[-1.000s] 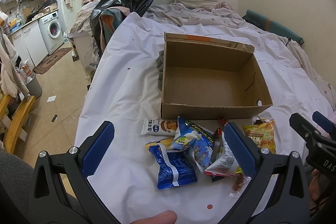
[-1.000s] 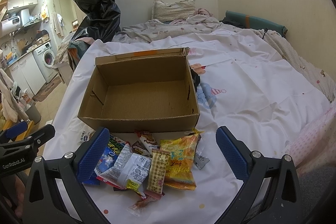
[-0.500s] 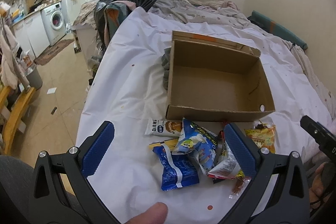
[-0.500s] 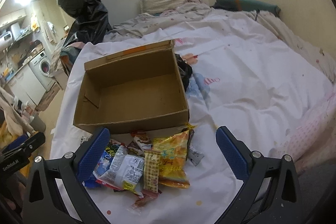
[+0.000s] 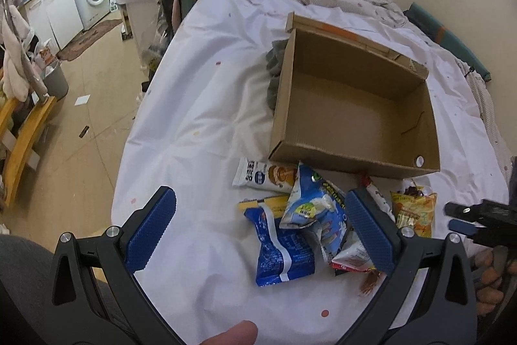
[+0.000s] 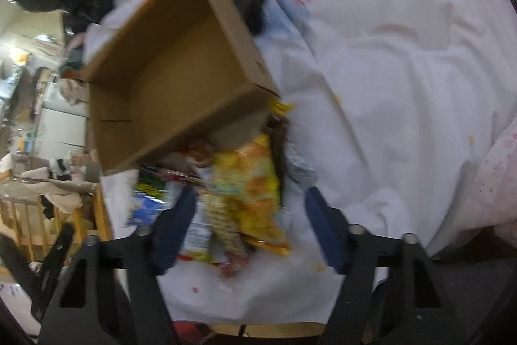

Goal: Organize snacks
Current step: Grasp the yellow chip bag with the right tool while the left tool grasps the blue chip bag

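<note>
the open brown cardboard box (image 5: 352,105) sits on the white bedsheet (image 5: 200,118) with its mouth up and nothing visible inside, which suits it as the place the snacks are meant to go. the snacks lie in a loose heap on the sheet right against the box's near wall, so each needs only a short lift over that wall.

the left gripper (image 5: 258,228) hangs above the heap with its blue-padded fingers spread wide and nothing between them. the dark blue foil packet with a white stripe (image 5: 281,244) and the light blue and white crinkled bag (image 5: 310,209) lie under the gap, apparently not yet touched. a white wrapped bar with blue print (image 5: 261,177) lies beside the box's near left corner.

the right gripper (image 6: 248,225) is tilted and its view is blurred. its fingers are also well apart and hold nothing, straddling the yellow and orange snack bag (image 6: 248,177) and a thin patterned stick packet (image 6: 223,219), probably lining up on one of them. whether the fingers touch the bag i cannot tell.

judging from the bare box, sorting has hardly begun.
</note>
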